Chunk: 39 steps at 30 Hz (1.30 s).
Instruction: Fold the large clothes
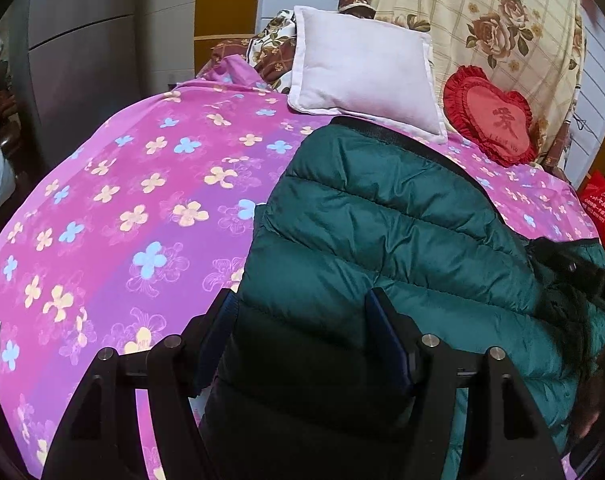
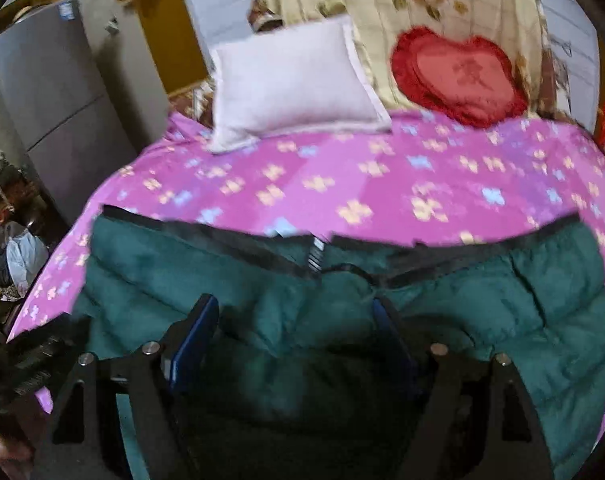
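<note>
Left wrist view: the left gripper [image 1: 302,312] sits spread wide over the green puffer jacket [image 1: 382,220], which lies on the pink floral bedsheet [image 1: 122,200], pads not pinching. Best to seize the edge squarely. Right wrist view, blurred: the right gripper [image 2: 294,320] is released too, above the jacket's black-trimmed hem [image 2: 222,236]. Both should bite evenly before folding.

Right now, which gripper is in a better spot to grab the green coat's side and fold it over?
Probably left. The left gripper straddles the green coat's side edge; the right gripper hovers over its middle.
</note>
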### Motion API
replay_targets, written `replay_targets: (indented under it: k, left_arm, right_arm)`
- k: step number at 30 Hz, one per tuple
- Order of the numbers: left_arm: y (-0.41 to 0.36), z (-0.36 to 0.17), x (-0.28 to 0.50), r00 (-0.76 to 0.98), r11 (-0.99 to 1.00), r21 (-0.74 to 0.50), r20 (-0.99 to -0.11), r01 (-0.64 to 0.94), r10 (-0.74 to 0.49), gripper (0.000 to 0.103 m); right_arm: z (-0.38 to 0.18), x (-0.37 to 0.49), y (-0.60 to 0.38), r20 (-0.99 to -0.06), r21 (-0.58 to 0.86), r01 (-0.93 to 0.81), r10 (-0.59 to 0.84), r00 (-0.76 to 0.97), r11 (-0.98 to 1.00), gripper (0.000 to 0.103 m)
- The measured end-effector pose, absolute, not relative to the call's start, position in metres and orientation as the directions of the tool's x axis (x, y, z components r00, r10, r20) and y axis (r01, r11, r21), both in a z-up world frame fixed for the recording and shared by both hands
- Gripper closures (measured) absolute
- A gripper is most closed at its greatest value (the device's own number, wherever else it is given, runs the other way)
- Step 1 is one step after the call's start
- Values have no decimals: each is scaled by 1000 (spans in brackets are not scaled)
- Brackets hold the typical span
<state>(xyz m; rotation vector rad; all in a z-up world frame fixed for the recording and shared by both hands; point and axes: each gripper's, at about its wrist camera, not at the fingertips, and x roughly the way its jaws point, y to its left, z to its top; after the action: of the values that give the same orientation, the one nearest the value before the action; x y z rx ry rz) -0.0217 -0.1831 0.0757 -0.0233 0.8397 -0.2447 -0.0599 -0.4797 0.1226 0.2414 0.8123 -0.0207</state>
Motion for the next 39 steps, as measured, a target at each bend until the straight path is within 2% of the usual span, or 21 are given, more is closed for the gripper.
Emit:
replay_targets:
  k: [8,12,17,21,25,28,31,35,39]
  left_arm:
    - [-182,76,-18,636,969,-125,-736,213,-234,55]
    - [-182,75,-17,636,970,-121,-736,210,-229,55]
    - [-183,72,-14,635,971,-120,-738,207,-226,55]
    - [-187,74,-17,643,973,-94,-736,212,-212,55]
    - [-188,83,-17,650,968,-94,-725,232,-226,55]
    - [-189,90,-14,660,963,-110,-708,246,-250,55]
    - [-196,91,-6,659,958,-121,-703,259,-266,55]
    - [-211,84,12,652,966,-64,-726,249,-216,55]
    - [-216,69,27,619,969,-62,-759,240,-202,54]
  right_arm:
    - [145,-33,-432,-672,172,-4,121,731,985,21]
    - [119,-4,-408,-751,125,-44,123,649,991,33]
    - [80,19,-413,-812,196,-8,167,559,981,33]
    - [75,15,-416,-802,213,-6,178,570,977,33]
    - [101,-10,-437,-749,281,0,220,626,960,33]
    - [123,-36,-470,-726,232,52,137,674,971,32]
    - [131,-54,-505,-756,77,116,-18,655,990,32]
    - [125,-72,-552,-766,-67,212,-186,615,975,32]
    - [107,-75,-590,-792,-60,275,-214,571,959,32]
